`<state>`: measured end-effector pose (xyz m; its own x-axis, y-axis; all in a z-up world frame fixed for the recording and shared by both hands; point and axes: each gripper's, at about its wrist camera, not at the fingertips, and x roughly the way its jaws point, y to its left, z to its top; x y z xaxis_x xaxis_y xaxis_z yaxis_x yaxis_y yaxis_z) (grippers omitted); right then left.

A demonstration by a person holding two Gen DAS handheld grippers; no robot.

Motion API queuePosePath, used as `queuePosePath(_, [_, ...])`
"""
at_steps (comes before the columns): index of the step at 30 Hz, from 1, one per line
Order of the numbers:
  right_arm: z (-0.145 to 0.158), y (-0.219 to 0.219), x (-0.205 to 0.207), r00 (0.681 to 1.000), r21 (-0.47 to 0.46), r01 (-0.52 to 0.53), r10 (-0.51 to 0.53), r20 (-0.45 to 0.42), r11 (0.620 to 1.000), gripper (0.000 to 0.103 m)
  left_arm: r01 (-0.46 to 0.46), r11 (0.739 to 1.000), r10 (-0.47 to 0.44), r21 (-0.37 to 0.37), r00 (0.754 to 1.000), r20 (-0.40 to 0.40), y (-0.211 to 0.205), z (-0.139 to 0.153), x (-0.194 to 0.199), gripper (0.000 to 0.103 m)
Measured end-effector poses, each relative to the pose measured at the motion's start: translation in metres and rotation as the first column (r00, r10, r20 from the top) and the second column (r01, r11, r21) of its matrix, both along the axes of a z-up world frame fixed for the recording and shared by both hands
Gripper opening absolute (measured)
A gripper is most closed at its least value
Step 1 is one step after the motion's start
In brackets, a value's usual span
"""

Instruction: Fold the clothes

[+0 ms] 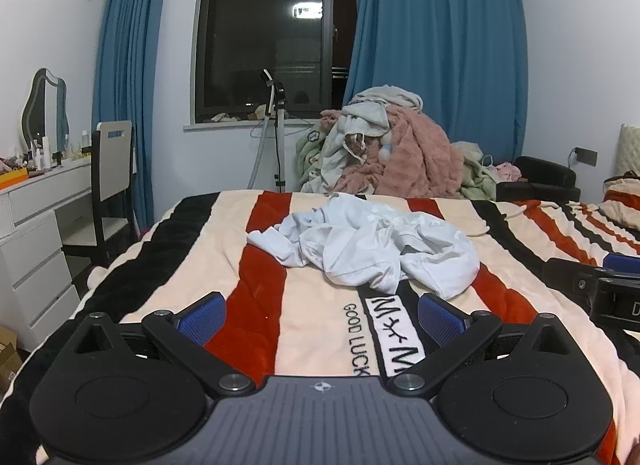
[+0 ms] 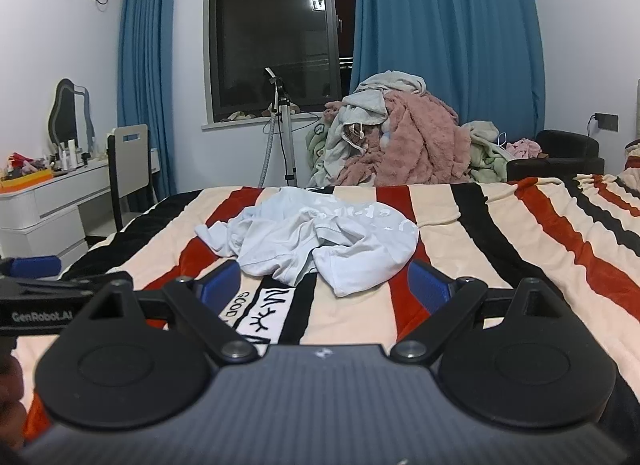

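A crumpled white garment [image 1: 372,245] lies in a heap on the striped blanket [image 1: 320,325] of the bed; it also shows in the right wrist view [image 2: 316,241]. My left gripper [image 1: 320,317] is open and empty, a short way in front of the heap. My right gripper [image 2: 324,285] is open and empty, its blue pads [image 2: 428,285] close to the heap's near edge without touching it. The right gripper also shows at the right edge of the left wrist view [image 1: 608,285], and the left gripper shows at the left edge of the right wrist view [image 2: 40,285].
A big pile of pink, green and grey clothes [image 1: 384,145] stands behind the bed by the blue curtain. A tripod [image 1: 280,137] stands under the window. A white dresser [image 1: 40,225] and chair [image 1: 112,185] are at the left. A black seat [image 2: 560,157] is at the right.
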<state>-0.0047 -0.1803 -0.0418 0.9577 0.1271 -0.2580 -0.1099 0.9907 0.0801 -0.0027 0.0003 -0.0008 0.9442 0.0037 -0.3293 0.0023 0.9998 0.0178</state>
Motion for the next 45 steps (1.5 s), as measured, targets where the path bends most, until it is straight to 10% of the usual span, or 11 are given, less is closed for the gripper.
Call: queuePosePath(45, [0.028, -0.002, 0.011, 0.998, 0.073, 0.053, -0.055, 0.028, 0.996, 0.092, 0.004, 1.0, -0.004, 0.005, 0.998, -0.057, -0.005, -0.01, 0.013, 0.103])
